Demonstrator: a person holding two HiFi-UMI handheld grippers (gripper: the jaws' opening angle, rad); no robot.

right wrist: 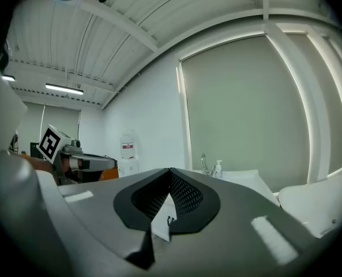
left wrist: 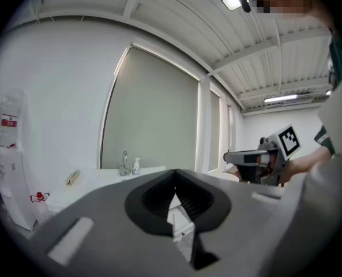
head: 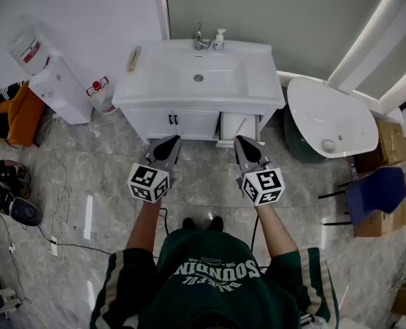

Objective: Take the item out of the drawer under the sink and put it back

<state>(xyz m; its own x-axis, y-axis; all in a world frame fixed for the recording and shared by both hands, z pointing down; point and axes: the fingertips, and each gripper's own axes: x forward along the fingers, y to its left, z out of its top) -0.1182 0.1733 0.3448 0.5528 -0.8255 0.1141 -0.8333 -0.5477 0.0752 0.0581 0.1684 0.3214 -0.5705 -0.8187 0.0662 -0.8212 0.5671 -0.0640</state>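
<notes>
Two tools, left tool (head: 168, 144) and right tool (head: 244, 144), are hovering pressed together and empty before the cabinet (head: 189, 123) under the sink (head: 257, 67); the item is showing in no view, presumably lying inside; extraction and return are both awaiting execution.

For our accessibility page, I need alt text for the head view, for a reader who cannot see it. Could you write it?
Seen from above, a person holds the left gripper and right gripper, both shut and empty, pointed toward a white sink cabinet with a faucet and soap bottle. A water dispenser stands to its left.
</notes>
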